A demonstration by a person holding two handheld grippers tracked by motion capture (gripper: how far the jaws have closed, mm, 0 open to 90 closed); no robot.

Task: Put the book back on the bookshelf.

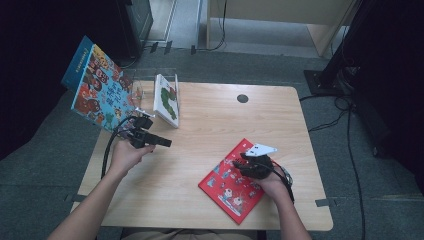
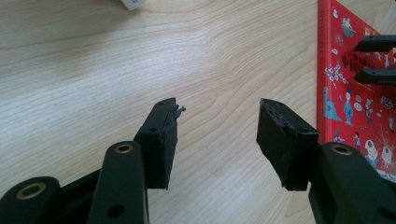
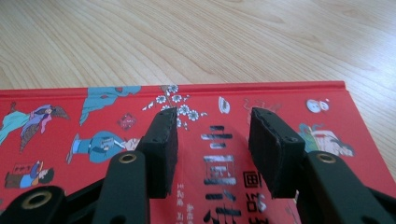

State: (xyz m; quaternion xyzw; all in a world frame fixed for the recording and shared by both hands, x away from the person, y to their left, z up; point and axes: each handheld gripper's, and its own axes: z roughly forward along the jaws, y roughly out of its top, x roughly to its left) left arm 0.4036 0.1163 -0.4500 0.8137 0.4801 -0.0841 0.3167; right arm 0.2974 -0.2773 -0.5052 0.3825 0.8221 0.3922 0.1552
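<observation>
Spreading under everything, the pale wooden table (image 1: 210, 125) is the largest thing we see, with a small dark round cap (image 1: 242, 98) set into it near its far edge. At its far left corner a big blue picture book (image 1: 100, 90) stands tilted, and just beside it a white book with a green figure (image 1: 166, 100) stands upright on the tabletop.

Nearer to us, on the right part of the table, a red picture book (image 1: 231, 181) lies flat, its cover up. We hold the right gripper (image 1: 241, 161) just over the far end of that cover; in the right gripper view its two black jaws stand apart above the red book (image 3: 84, 121), with nothing between the pads, though we cannot tell whether their tips touch the cover.

Our left gripper (image 1: 162, 142) is well apart from it, over bare wood on the left part of the table, pointing toward the red book. In the left gripper view its jaws stand open and hold nothing, the red book's (image 2: 350, 84) edge lies ahead at the right, and the right gripper's (image 2: 376, 58) black tips show above that cover.
</observation>
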